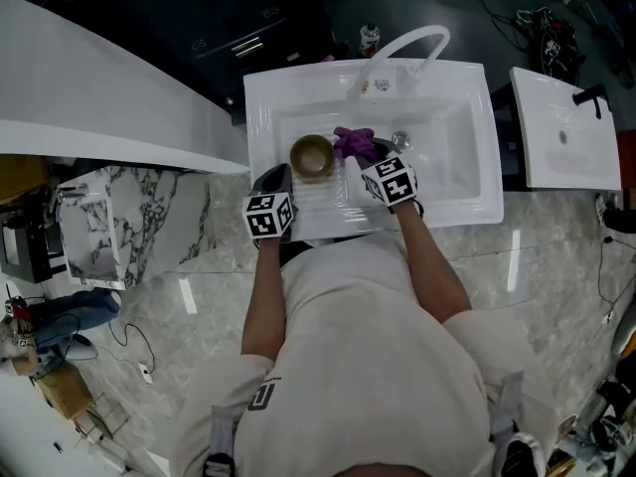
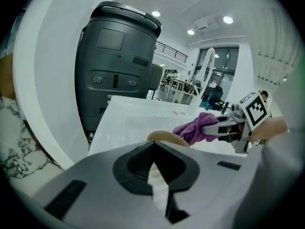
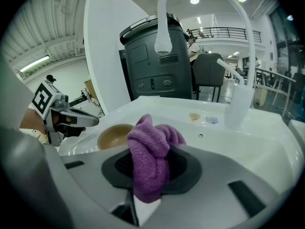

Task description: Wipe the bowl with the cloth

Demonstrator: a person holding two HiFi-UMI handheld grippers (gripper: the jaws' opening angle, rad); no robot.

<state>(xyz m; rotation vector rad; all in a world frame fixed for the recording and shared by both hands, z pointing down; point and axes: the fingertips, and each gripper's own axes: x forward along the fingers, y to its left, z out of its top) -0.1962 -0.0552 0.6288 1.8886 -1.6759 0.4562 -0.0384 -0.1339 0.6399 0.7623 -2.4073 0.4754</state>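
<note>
Brown bowl (image 1: 312, 155) is seen upright, mouth up, in the left part of the white sink (image 1: 467, 78), on the ribbed floor of the basin. Purple cloth (image 1: 355, 143) is clamped in the right tool (image 1: 366, 159); in the right gripper view the cloth is bunched between the 2 jaws and sticks up past them. The left tool (image 1: 283, 177) has its jaws brought together at the tips with nothing seen between them, and is aimed at the near-left rim of the bowl, just beside it; contact cannot be told. Key relation: the bowl lies just left of the cloth and slightly nearer, with the cloth at the bowl's right rim, touching or barely apart, not resolved. The cloth is not yet seen inside the bowl. The bowl is round, so no long axis is to be matched; only the open mouth matters. The right tool is judged to be the one to act, with a short move left and down needed to put the cloth in the bowl. The left tool is nearer the bowl and is judged placed to steady it. Risk: an unheld bowl could be pushed along the smooth sink. The faucet (image 1: 402, 43) stands far behind, clear of the path.
</note>
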